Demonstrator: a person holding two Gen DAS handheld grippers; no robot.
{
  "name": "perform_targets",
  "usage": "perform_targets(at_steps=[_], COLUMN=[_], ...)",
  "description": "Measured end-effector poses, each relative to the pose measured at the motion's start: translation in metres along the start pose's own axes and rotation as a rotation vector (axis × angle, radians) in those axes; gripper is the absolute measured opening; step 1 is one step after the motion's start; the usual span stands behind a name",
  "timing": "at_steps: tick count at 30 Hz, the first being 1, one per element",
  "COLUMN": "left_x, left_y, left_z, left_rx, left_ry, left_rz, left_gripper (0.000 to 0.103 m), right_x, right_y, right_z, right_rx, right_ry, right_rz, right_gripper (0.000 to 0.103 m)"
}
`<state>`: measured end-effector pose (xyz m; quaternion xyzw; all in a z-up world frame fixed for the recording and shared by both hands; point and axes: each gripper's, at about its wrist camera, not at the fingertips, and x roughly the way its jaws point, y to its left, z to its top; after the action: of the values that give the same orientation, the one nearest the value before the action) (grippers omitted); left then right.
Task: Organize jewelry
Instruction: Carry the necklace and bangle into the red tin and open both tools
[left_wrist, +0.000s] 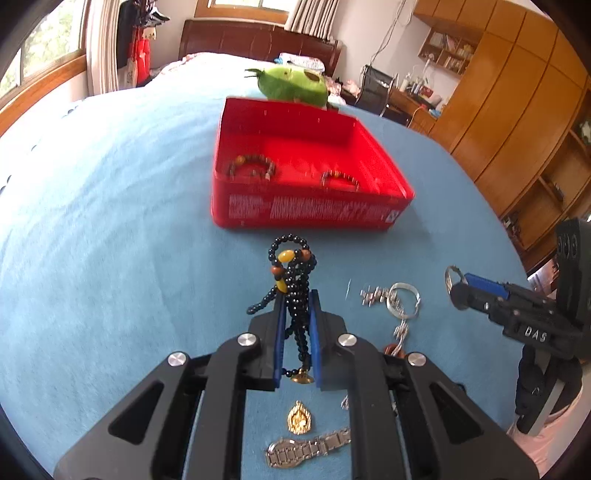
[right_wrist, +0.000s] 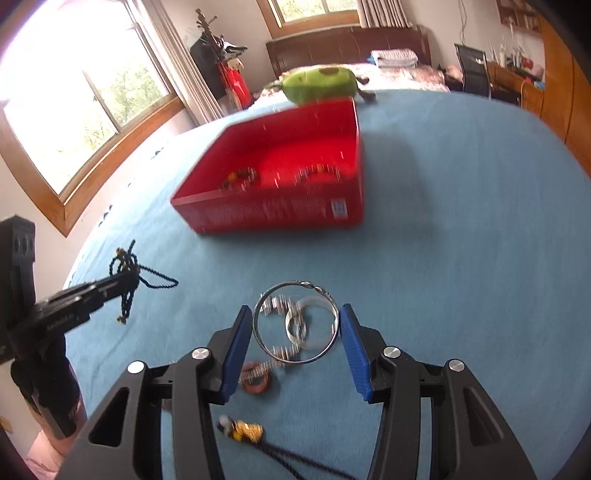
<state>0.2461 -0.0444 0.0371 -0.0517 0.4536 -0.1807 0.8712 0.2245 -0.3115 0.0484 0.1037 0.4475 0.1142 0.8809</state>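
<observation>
My left gripper (left_wrist: 297, 301) is shut on a black bead necklace (left_wrist: 295, 284) with yellow and brown beads, held above the blue cloth; it also shows in the right wrist view (right_wrist: 125, 277). My right gripper (right_wrist: 295, 317) is shut on a thin silver bangle (right_wrist: 295, 323), its pads on both sides of the ring; the bangle also shows in the left wrist view (left_wrist: 455, 277). The open red box (left_wrist: 306, 177) stands ahead, with two bead bracelets (left_wrist: 253, 166) inside; the box also shows in the right wrist view (right_wrist: 280, 177).
On the blue cloth lie a silver ring and chain pieces (left_wrist: 402, 299), a gold pendant (left_wrist: 300, 417), a metal watch (left_wrist: 306, 448), a brown ring (right_wrist: 256, 380) and a yellow charm on a cord (right_wrist: 243, 430). A green plush (left_wrist: 293, 83) lies behind the box.
</observation>
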Motion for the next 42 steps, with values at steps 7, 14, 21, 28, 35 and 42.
perform_targets(at_steps=[7,14,21,28,35,42], left_x=[-0.025,0.0,0.089,0.124,0.13,0.093], left_y=[-0.013,-0.023,-0.014,-0.003,0.001,-0.005], left_z=[0.057,0.105,0.134,0.138,0.142,0.137], left_rx=[0.021,0.042,0.009,-0.006,-0.019,-0.025], left_ry=[-0.13,-0.23,-0.122,-0.051,-0.03,-0.055], left_rz=[-0.031,-0.072,-0.029,-0.001,0.003,-0.01], left_gripper=[0.01,0.01,0.01,0.01,0.024,0.026], right_x=[-0.002,0.039,0.103,0.127,0.125,0.091], right_y=[0.005,-0.003,-0.009,-0.007,-0.001,0.006], right_z=[0.061,0.115,0.138,0.14,0.136,0.137], right_rx=[-0.003,0.027,0.018,-0.008,-0.045,-0.053], right_ry=[-0.065,-0.096,-0.035,-0.001,-0.044,-0.104], right_rz=[0.048,0.054,0.022,-0.007,-0.032,0.014], right_gripper=[0.049,0.049,0.049,0.049,0.07,0.07])
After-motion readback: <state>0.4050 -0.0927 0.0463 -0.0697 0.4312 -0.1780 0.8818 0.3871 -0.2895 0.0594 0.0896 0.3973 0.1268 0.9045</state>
